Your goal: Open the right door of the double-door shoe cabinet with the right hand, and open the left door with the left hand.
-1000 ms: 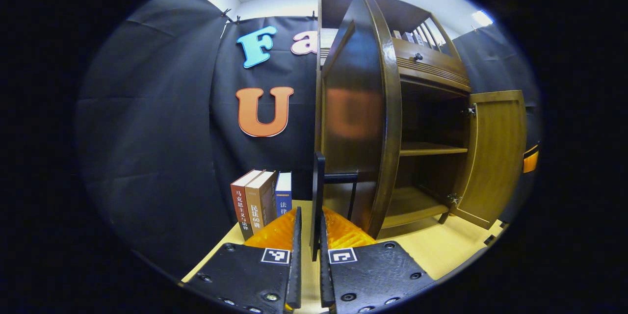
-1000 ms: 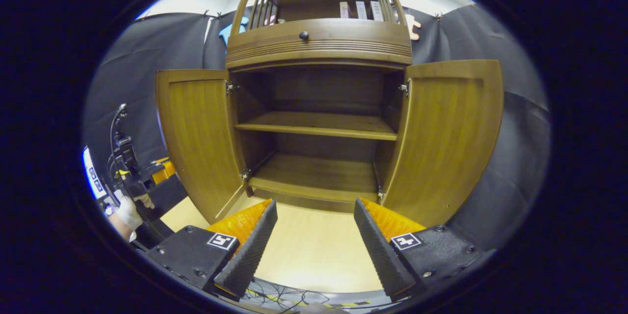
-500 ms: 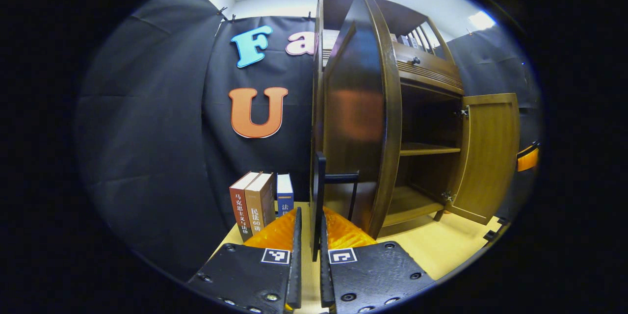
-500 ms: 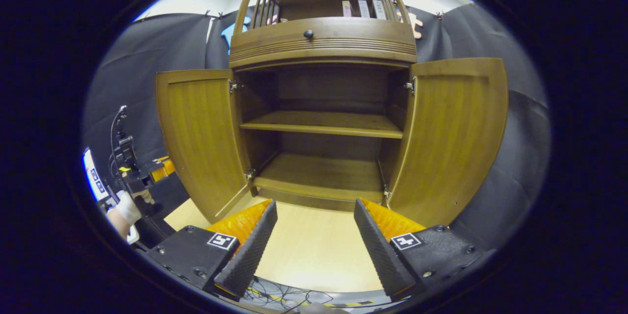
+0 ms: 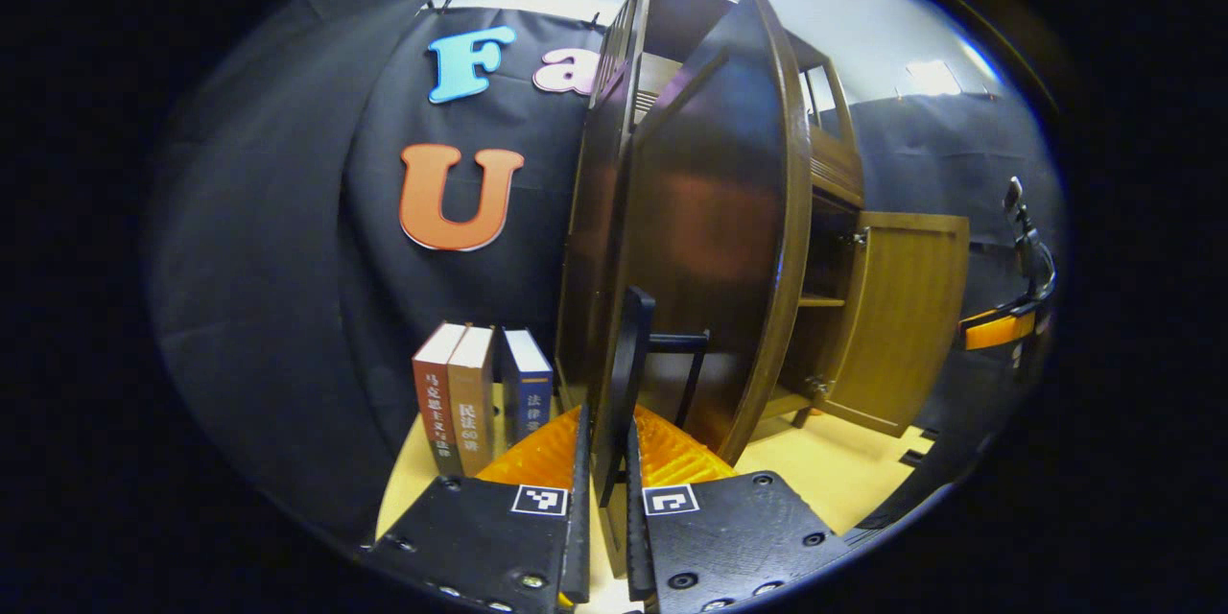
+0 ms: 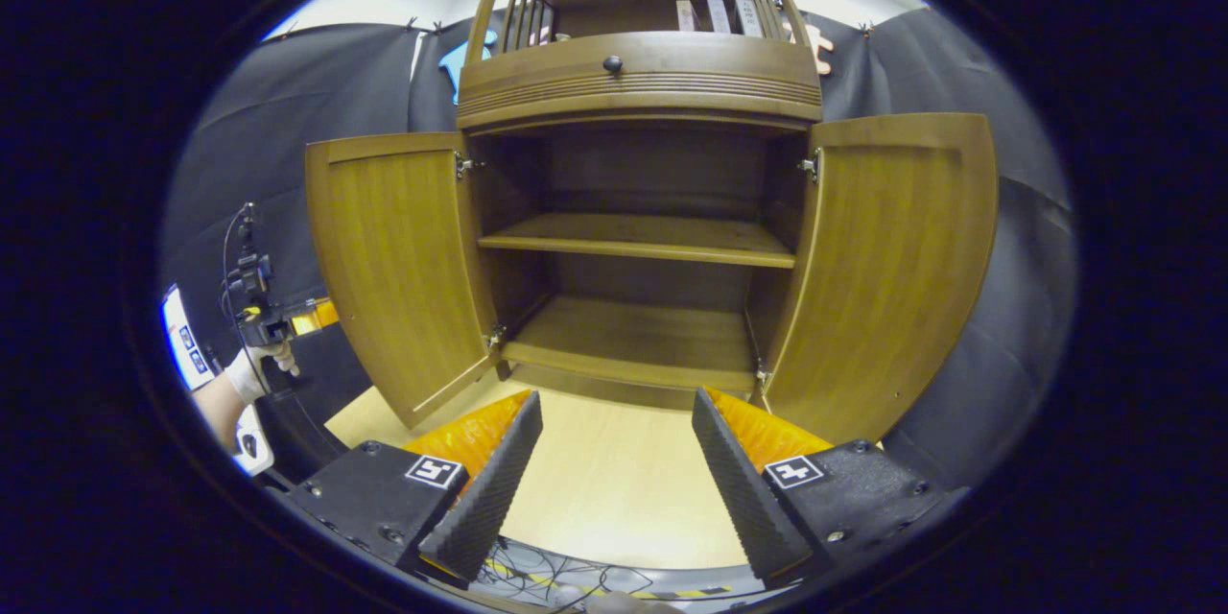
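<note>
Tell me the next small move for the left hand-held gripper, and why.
Probably open its fingers and back off the black handle: the left hand-held gripper is clamped on it, and both the left door and right door already stand wide open.

1. Pale wooden table (image 6: 614,489) runs underneath it all, bare in the middle stretch.
2. The shoe cabinet (image 6: 638,96) stands on it, on short feet (both doors swung wide).
3. Three books (image 5: 470,398) stand upright on the table (image 5: 844,470), side by side, just beside the cabinet's flank.
</note>
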